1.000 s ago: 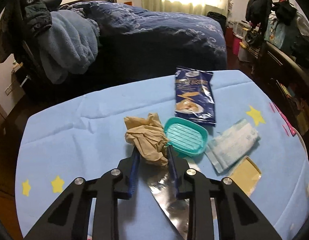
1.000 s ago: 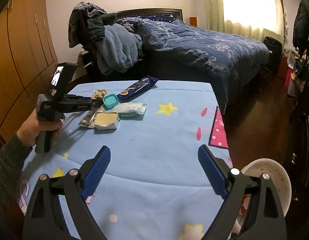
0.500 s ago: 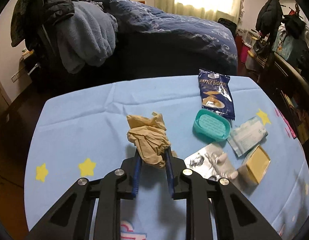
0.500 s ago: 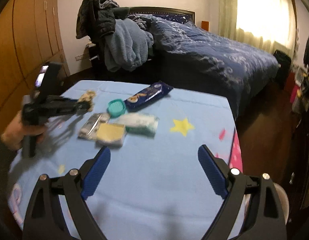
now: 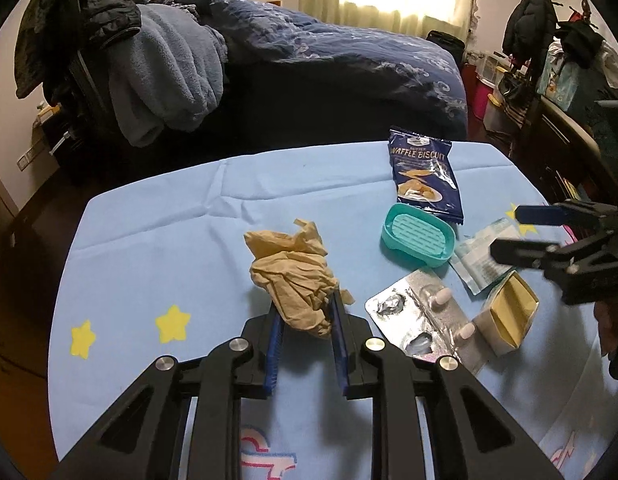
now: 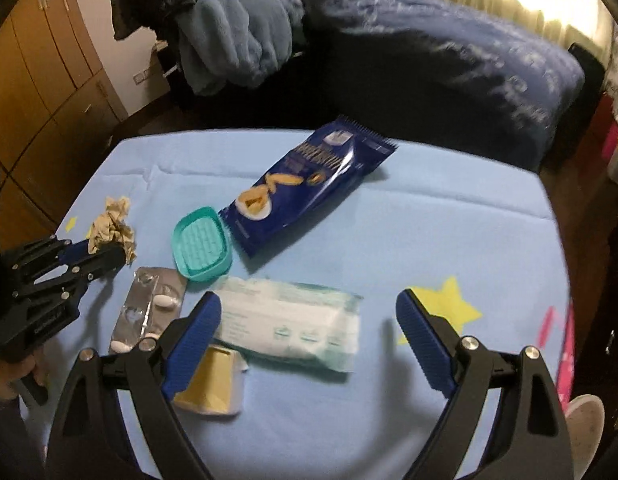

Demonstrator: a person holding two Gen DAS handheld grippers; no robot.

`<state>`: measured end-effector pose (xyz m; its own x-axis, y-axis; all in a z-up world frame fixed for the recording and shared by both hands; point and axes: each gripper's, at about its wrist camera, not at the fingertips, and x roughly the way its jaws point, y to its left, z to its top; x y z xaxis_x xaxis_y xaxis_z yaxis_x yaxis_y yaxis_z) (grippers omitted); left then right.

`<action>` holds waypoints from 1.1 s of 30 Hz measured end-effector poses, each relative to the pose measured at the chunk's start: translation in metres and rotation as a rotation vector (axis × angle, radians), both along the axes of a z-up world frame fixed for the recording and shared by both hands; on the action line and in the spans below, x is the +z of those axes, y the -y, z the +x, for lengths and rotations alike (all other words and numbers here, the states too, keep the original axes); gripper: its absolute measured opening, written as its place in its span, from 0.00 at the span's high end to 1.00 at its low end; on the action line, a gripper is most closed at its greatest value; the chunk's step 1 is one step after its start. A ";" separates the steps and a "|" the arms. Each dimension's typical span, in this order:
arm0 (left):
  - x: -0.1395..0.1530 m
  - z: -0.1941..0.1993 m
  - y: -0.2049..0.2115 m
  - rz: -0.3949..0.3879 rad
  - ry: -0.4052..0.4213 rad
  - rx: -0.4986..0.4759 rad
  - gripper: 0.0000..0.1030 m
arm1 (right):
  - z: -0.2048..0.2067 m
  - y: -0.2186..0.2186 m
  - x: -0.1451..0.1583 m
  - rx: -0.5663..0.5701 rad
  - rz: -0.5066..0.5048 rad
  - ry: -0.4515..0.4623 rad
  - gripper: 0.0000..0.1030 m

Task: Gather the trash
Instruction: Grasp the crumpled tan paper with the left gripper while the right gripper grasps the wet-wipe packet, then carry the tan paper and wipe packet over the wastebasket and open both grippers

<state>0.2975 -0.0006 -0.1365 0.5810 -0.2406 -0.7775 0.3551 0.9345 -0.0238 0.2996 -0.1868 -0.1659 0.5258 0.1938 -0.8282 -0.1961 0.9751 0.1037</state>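
Observation:
My left gripper (image 5: 305, 304) is shut on a crumpled brown paper wad (image 5: 293, 276) and holds it just above the blue tablecloth (image 5: 157, 248). The wad also shows in the right wrist view (image 6: 111, 228), in the left gripper (image 6: 109, 254). My right gripper (image 6: 309, 312) is open and empty, hovering over a white wipes pack (image 6: 293, 326). It appears at the right edge of the left wrist view (image 5: 509, 232). A blue biscuit bag (image 6: 305, 180), a used pill blister (image 6: 149, 308) and a small open yellow box (image 6: 213, 384) lie on the table.
A teal soap dish (image 6: 203, 244) sits between the blister and the biscuit bag. A bed with dark blue covers (image 5: 349, 64) and piled clothes (image 5: 157, 72) stands behind the table. A white bin (image 6: 585, 420) shows at lower right, past the table edge.
My left gripper has closed on the paper wad and drawn it back and left, away from the soap dish. My right gripper has moved forward over the wipes pack, still open.

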 end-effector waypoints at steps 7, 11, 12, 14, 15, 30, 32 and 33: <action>-0.001 0.000 0.002 0.005 0.002 -0.001 0.78 | -0.004 -0.020 0.001 0.007 -0.068 0.050 0.52; -0.001 0.001 0.003 0.003 0.005 -0.008 0.78 | -0.010 -0.016 0.006 0.016 -0.053 0.079 0.73; -0.001 0.001 0.004 0.001 0.006 -0.009 0.78 | -0.012 -0.014 0.007 0.021 -0.051 0.090 0.75; 0.000 0.001 0.005 -0.008 0.012 -0.010 0.78 | -0.018 -0.011 0.008 0.027 -0.041 0.115 0.77; 0.001 -0.001 0.004 -0.014 0.017 -0.010 0.78 | -0.021 -0.009 0.009 0.022 -0.029 0.128 0.81; 0.034 -0.025 0.007 -0.080 0.102 -0.031 0.78 | -0.068 0.040 0.044 -0.062 0.073 0.271 0.84; 0.041 -0.032 0.012 -0.096 0.109 -0.046 0.78 | -0.079 0.046 0.049 -0.067 0.088 0.283 0.84; 0.043 -0.036 0.015 -0.097 0.113 -0.054 0.78 | -0.086 0.050 0.052 -0.069 0.095 0.289 0.84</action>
<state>0.2615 -0.0159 -0.0938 0.6474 -0.3448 -0.6797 0.4104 0.9092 -0.0702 0.2136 -0.2367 -0.1141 0.7517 0.2191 -0.6221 -0.1645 0.9757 0.1449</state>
